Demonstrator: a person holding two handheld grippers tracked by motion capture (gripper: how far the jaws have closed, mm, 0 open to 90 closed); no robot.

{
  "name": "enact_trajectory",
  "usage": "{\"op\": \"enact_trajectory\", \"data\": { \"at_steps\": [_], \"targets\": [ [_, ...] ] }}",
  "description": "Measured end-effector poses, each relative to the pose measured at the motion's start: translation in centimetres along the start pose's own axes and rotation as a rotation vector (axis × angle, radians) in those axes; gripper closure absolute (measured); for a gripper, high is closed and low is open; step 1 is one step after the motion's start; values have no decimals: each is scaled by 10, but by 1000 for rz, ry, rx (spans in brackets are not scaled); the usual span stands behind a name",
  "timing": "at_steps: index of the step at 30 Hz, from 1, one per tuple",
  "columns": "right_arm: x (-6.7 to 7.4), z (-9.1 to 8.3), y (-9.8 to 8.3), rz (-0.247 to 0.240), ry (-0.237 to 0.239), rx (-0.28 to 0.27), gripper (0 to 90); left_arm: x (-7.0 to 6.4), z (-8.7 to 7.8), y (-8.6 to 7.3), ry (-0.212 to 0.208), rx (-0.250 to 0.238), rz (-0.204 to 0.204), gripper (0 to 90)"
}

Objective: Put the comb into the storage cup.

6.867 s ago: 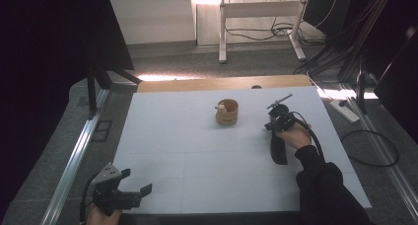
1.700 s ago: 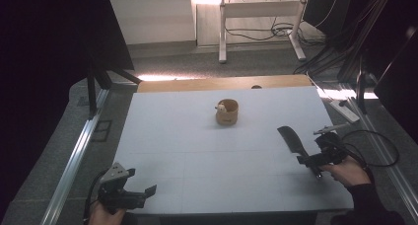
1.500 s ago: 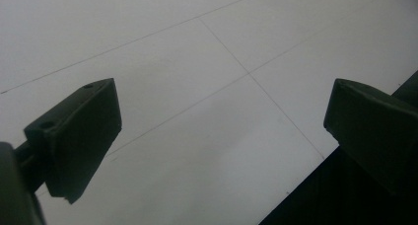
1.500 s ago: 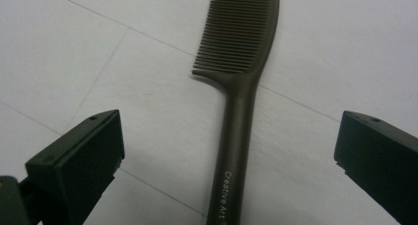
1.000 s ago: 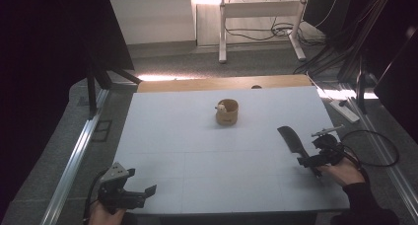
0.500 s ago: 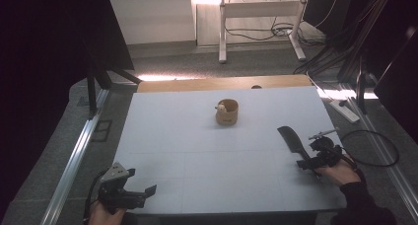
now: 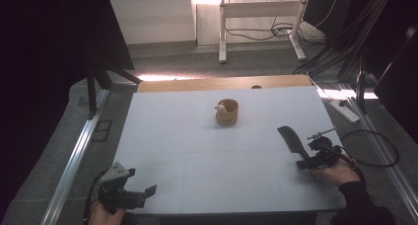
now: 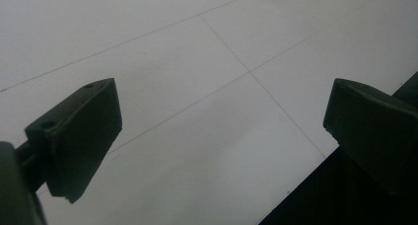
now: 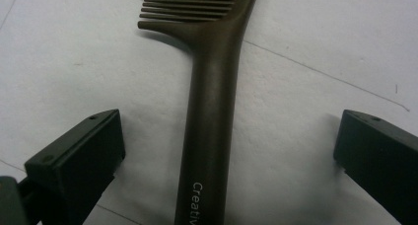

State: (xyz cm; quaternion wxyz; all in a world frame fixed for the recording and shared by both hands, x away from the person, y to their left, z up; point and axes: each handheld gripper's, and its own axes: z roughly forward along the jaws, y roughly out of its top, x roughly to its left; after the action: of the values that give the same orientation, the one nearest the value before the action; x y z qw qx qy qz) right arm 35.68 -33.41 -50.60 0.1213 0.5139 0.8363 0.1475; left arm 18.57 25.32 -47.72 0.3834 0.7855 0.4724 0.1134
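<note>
Your right claw [image 9: 229, 151] stands wide open, its jaws either side of the comb's handle and touching neither flank. The comb [image 9: 217, 87] lies flat on the desk [image 7: 197, 151] near the right edge, teeth pointing away from you toward the far side, handle toward your right hand [image 7: 335, 171].

What could go wrong from here is mostly about height. The handle is slim and lies flush on the surface, so if you close with the jaws riding too high they may meet above it and pinch nothing — too low and the tips scrape the desk and shove the comb sideways. The handle also sits a little left of centre between the jaws; close like that and the nearer jaw will probably push it and turn it before the other arrives.

The comb itself is dark brown, matte, with a rounded handle carrying white lettering and a row of fine, close-set teeth on one side of the head. It looks rigid and light, likely to skate on the smooth white top.

Your left claw [image 8: 222, 136] is open too, holding nothing, low over the near left corner — well apart from the small round wooden cup [image 7: 226, 112] at mid-desk.
</note>
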Motion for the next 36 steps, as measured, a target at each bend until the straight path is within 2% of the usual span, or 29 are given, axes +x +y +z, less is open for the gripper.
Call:
{"op": "enact_trajectory", "data": {
  "at_steps": [2, 5, 12, 15, 22, 24, 25, 28, 36],
  "targets": [
    [0, 0, 1, 1, 1, 9, 2, 0, 0, 0, 0, 0, -1, 21],
    [2, -3, 2, -6, 6, 18, 66, 0, 0, 0, 2, 4, 0, 22],
    [8, -9, 6, -37, 27, 26, 281, 0, 0, 0, 3, 6, -2, 25],
    [7, -11, 7, -31, 27, 22, 403, 0, 0, 0, 4, 7, -3, 26],
    [2, -13, 7, -23, 27, 9, 596, 0, 0, 0, 4, 8, -3, 27],
    [1, -14, 6, -15, 33, 1, 699, 0, 0, 0, 4, 8, -3, 27],
    [0, -14, 6, -14, 39, 1, 720, 0, 0, 0, 4, 8, -3, 28],
    [-3, -14, 6, -5, 57, -1, 724, 0, 0, 0, 4, 7, -4, 28],
    [-5, -14, 3, -18, 67, -29, 727, 0, 0, 0, 3, 5, -1, 27]
  ]
}}
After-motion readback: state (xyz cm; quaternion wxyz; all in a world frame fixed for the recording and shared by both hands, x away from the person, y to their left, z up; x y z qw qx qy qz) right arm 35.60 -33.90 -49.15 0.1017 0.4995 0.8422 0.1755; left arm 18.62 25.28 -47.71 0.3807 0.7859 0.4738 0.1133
